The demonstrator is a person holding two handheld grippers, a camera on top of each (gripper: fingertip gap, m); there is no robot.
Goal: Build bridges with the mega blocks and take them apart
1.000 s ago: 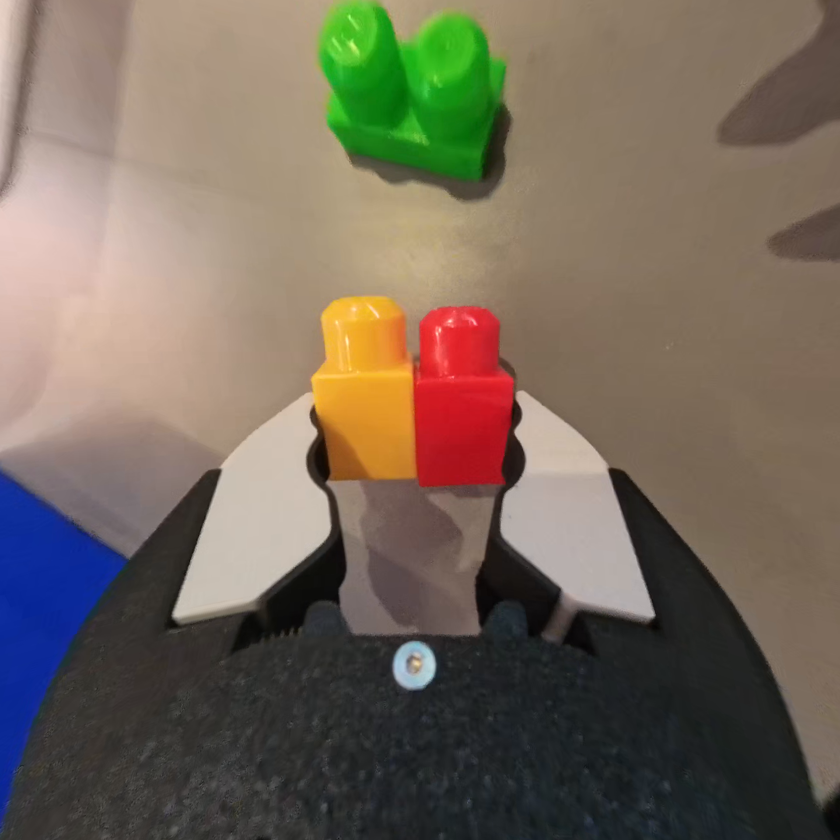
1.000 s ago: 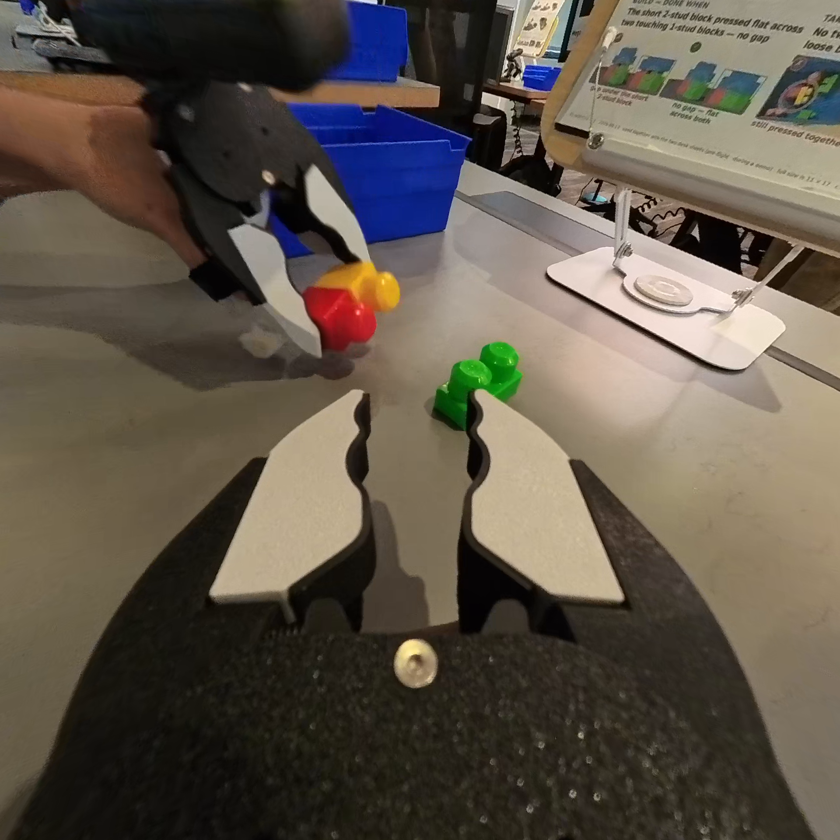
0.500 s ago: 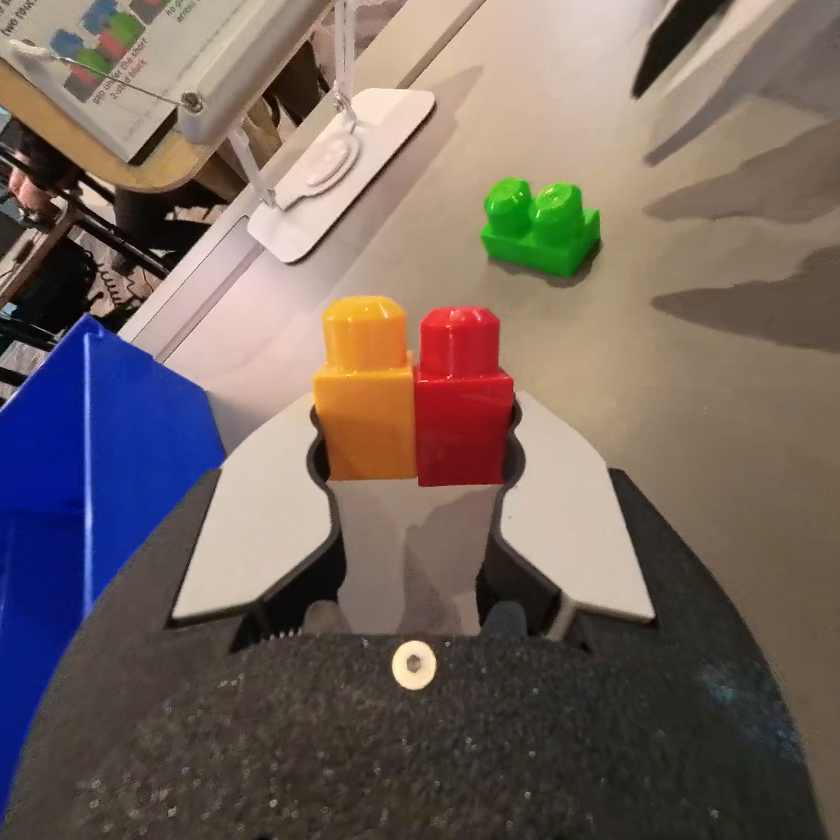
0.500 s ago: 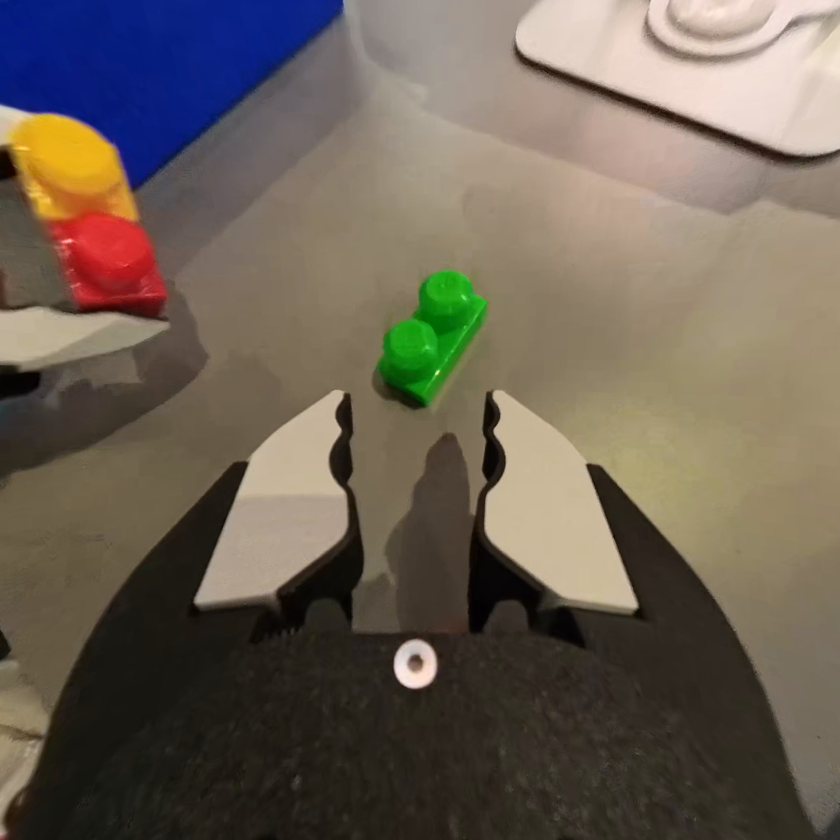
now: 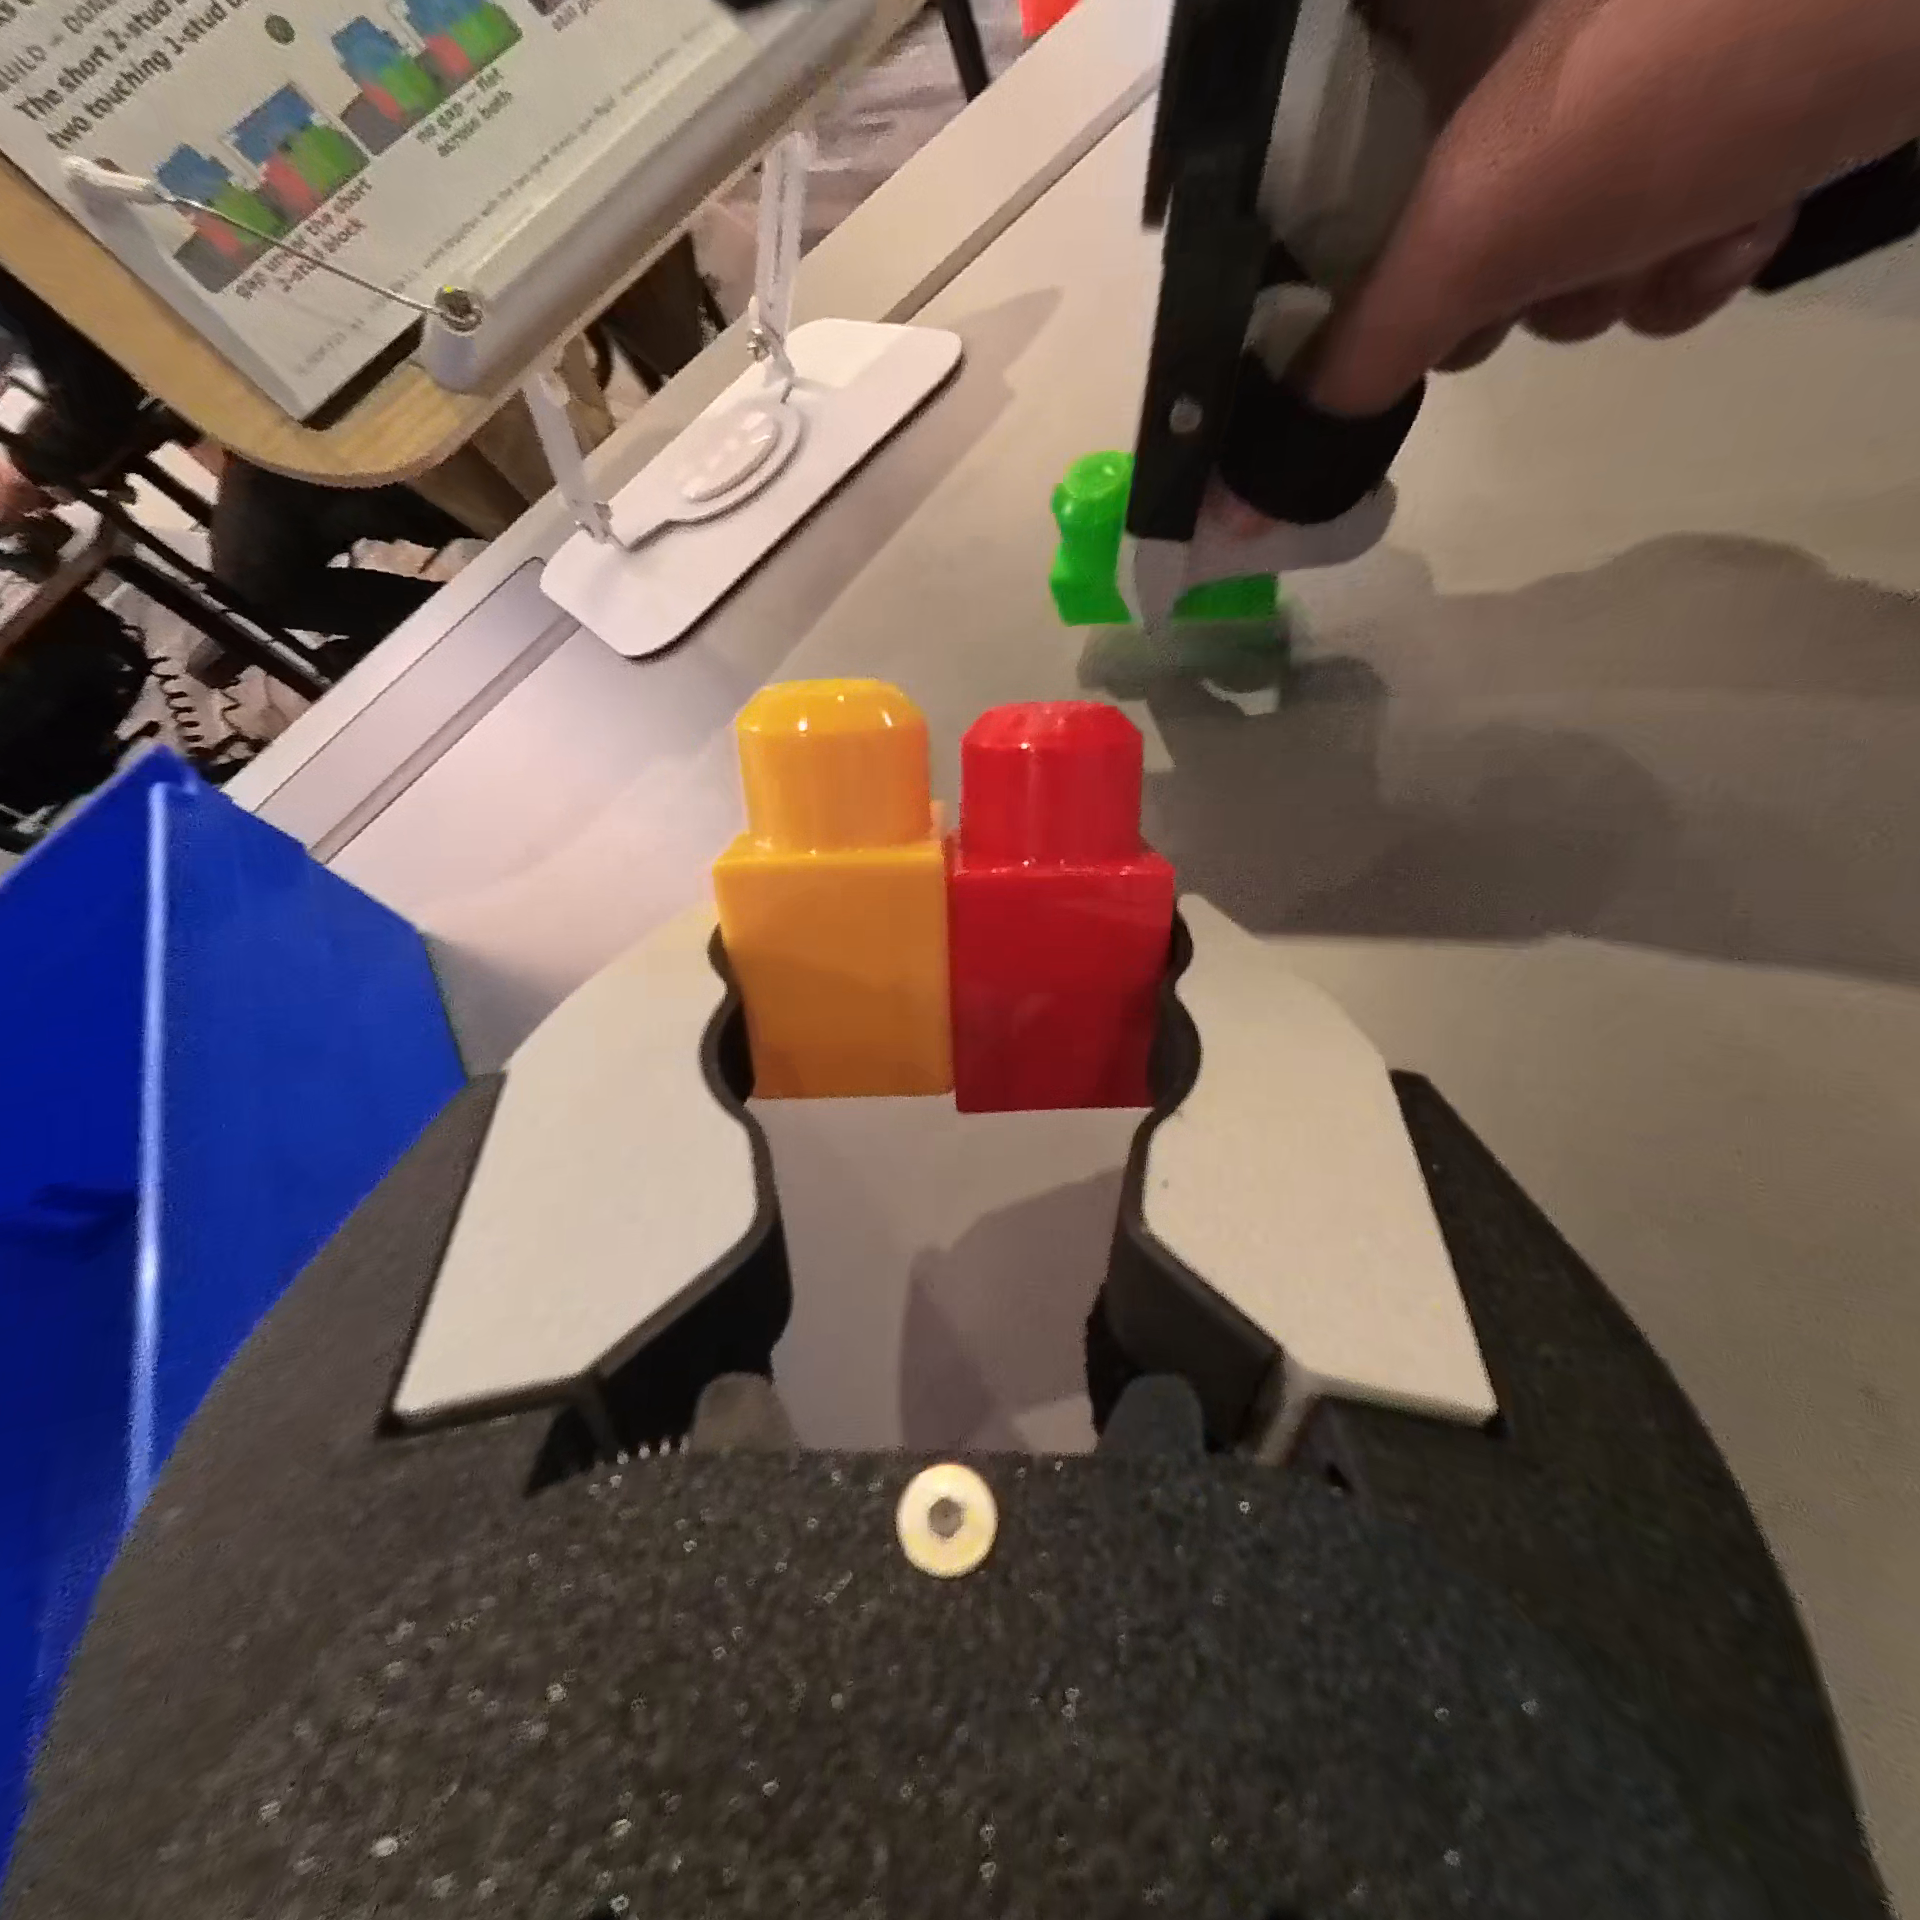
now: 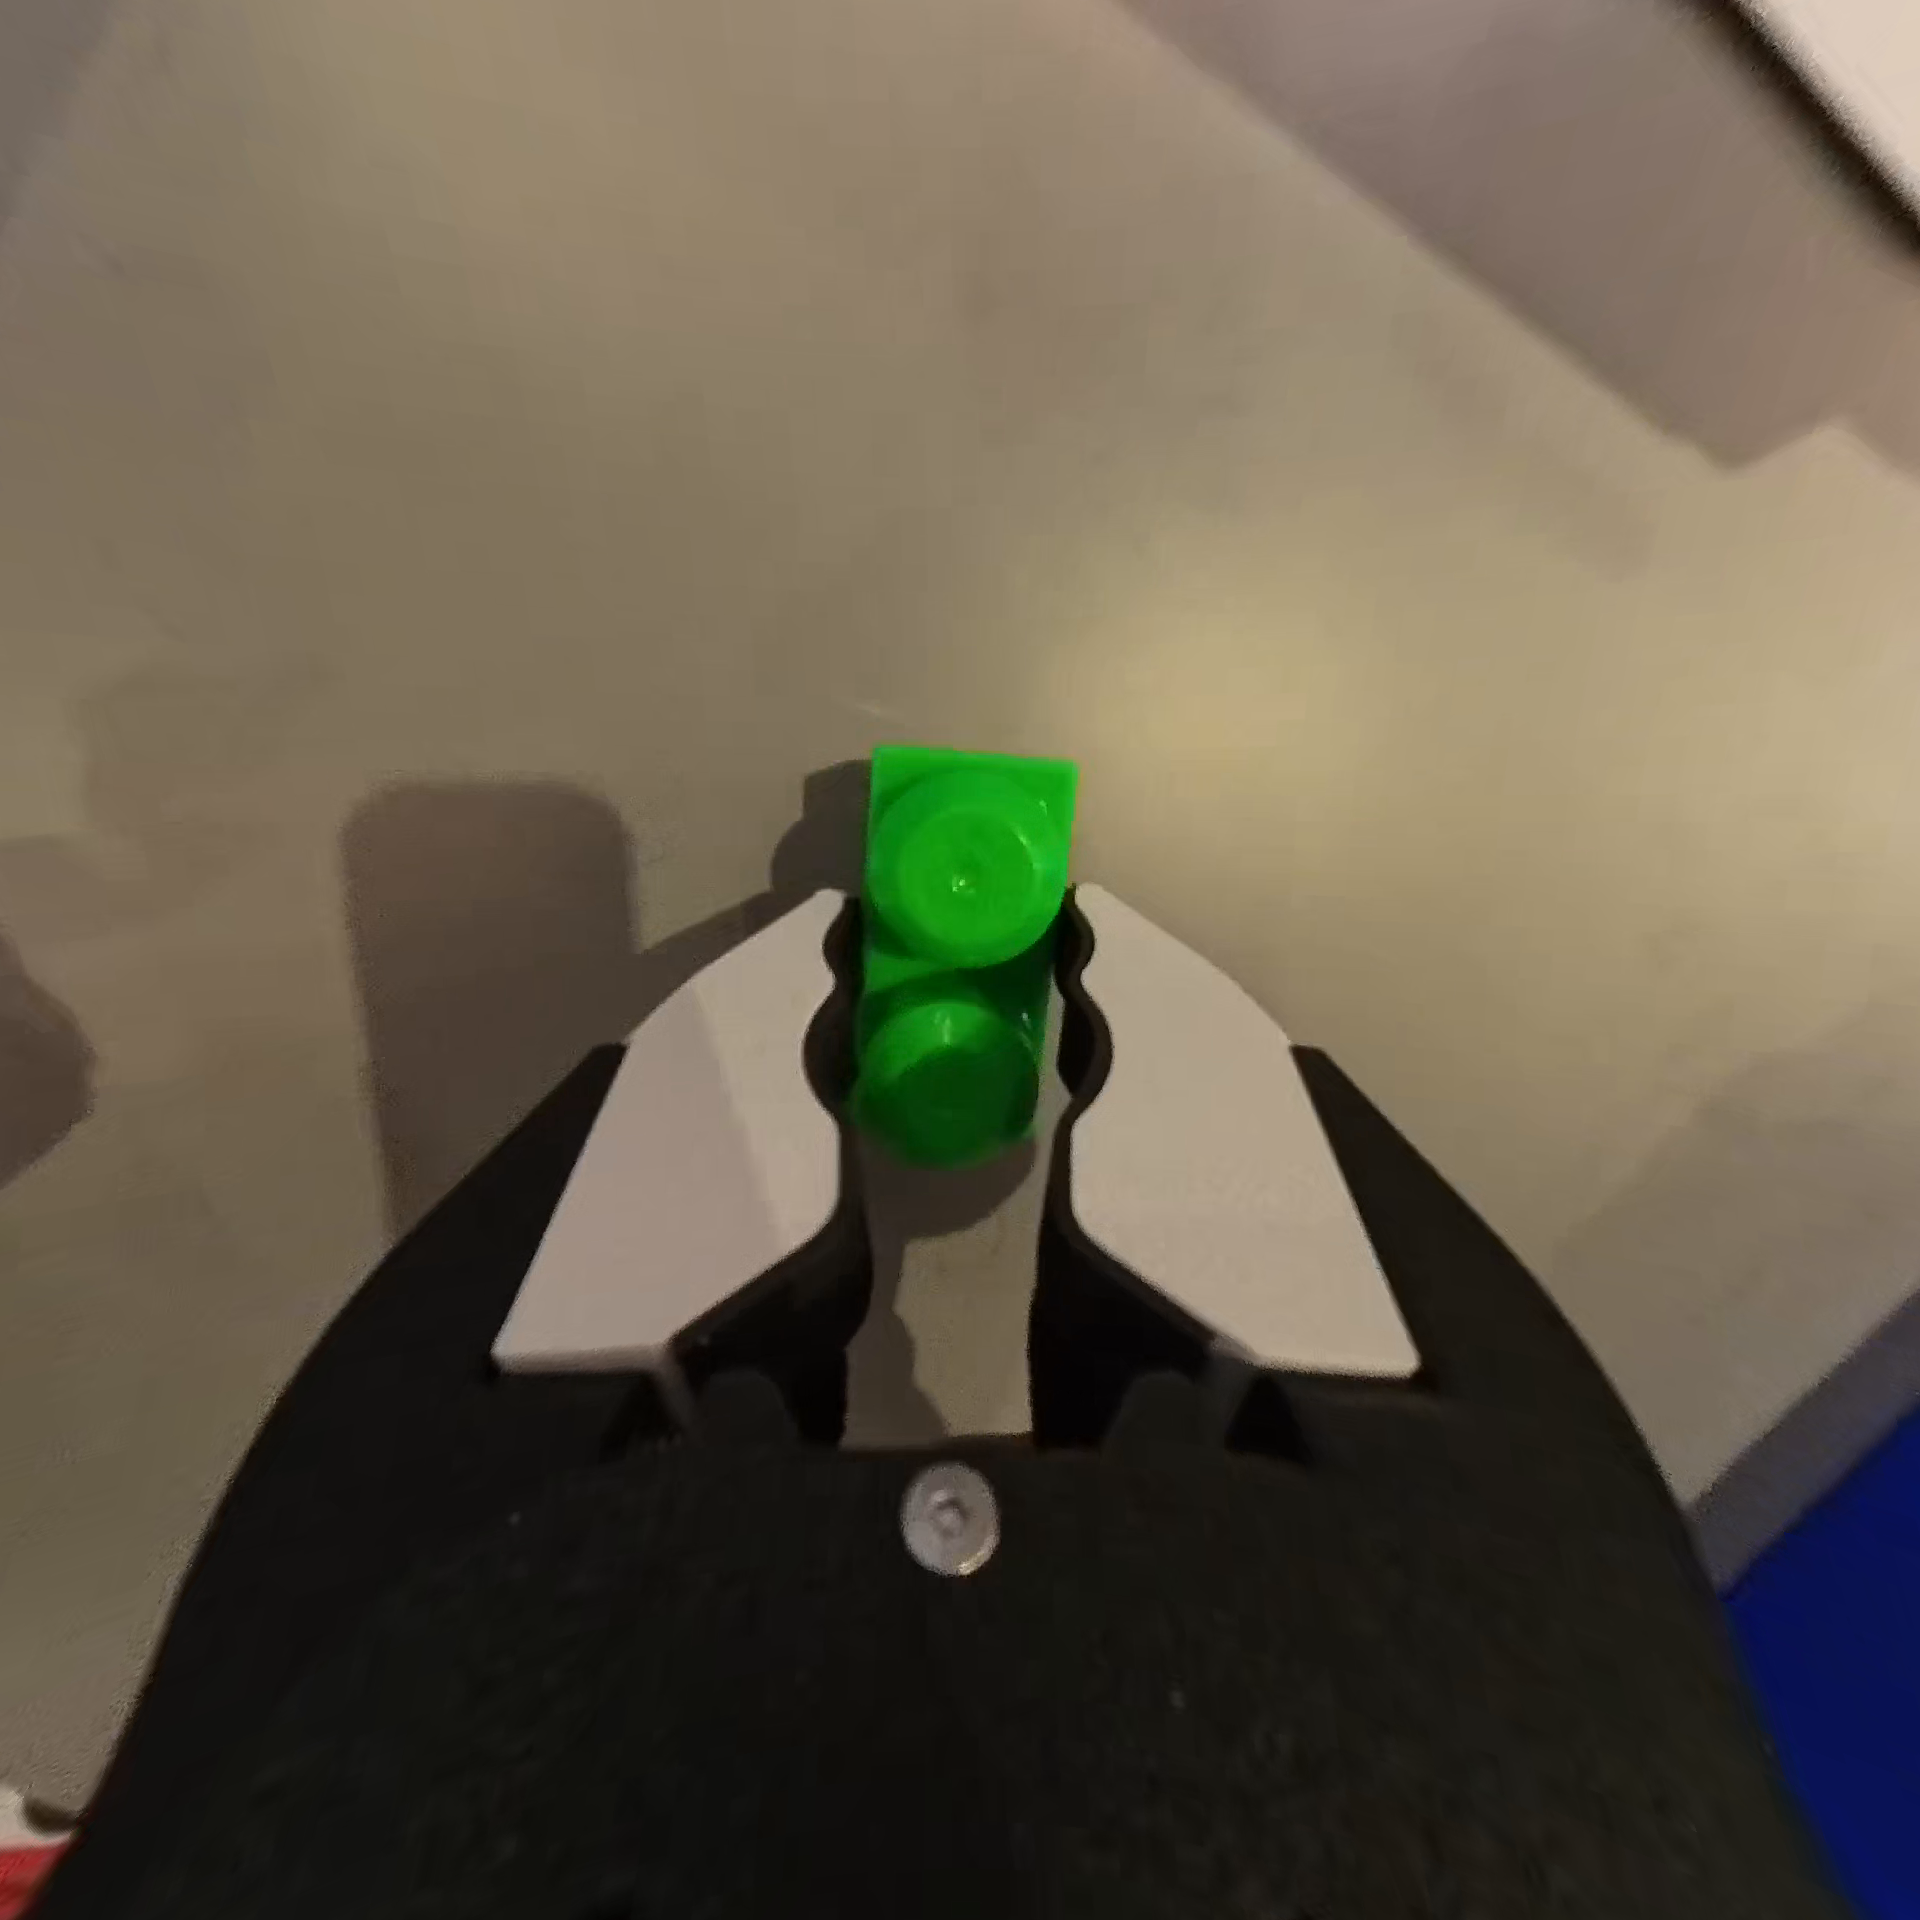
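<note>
Two single-stud blocks, one orange (image 5: 831,914) and one red (image 5: 1055,925), sit side by side and touching, pinched between the left gripper (image 5: 951,997) fingers, studs pointing away from the camera, held above the grey worktop (image 5: 1558,1039). Over by the right gripper (image 6: 961,997), the jaws are closed in around the green two-stud block (image 6: 961,956), which rests on the worktop, gripped across its narrow sides. A hand (image 5: 1579,187) holds that gripper. Blue bin (image 5: 156,1143) sits at the worktop's left side, with a white stand (image 5: 748,488) near the far edge.
</note>
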